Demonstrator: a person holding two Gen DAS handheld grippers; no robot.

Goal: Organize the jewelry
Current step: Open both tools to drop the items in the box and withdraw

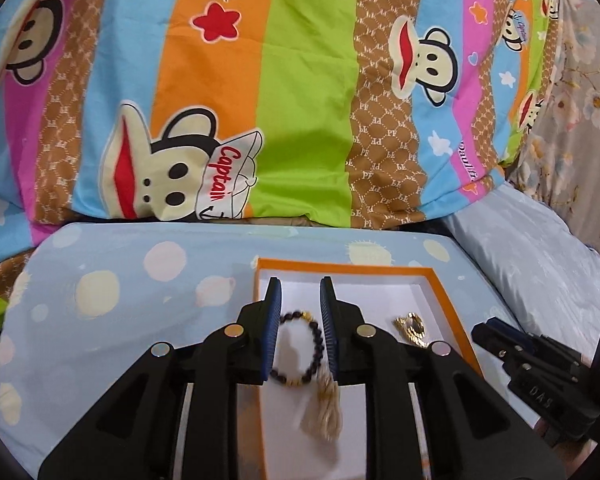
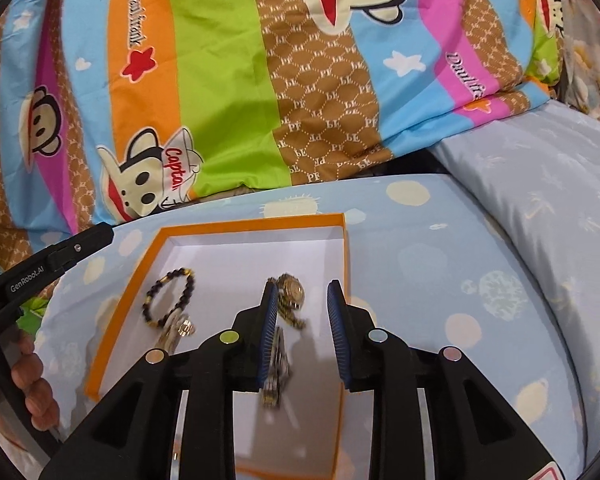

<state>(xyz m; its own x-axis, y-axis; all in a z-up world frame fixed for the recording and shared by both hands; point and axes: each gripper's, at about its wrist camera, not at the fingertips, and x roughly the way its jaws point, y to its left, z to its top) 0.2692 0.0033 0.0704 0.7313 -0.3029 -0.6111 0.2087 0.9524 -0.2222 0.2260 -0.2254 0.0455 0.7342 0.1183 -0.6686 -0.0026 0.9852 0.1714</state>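
Observation:
An orange box (image 1: 340, 268) with a white inside lies on the bed. My left gripper (image 1: 300, 284) hovers over the box with its jaws a little apart. A dark bead bracelet (image 1: 318, 334) with a blurred cream tassel shows between the pads, which do not press on it. A gold watch (image 1: 412, 326) lies further right in the box. In the right wrist view my right gripper (image 2: 301, 285) stands open over the box's (image 2: 251, 222) right part. The blurred watch (image 2: 293, 290) hangs beside its left pad, and the bracelet (image 2: 167, 300) is at the left.
A striped cartoon-monkey quilt (image 1: 300, 100) is bunched up behind the box. The box rests on a light blue spotted sheet (image 1: 119, 280). A pale blue pillow (image 2: 540, 200) lies to the right. A hand (image 2: 27, 384) holds the left gripper's handle (image 2: 79, 248).

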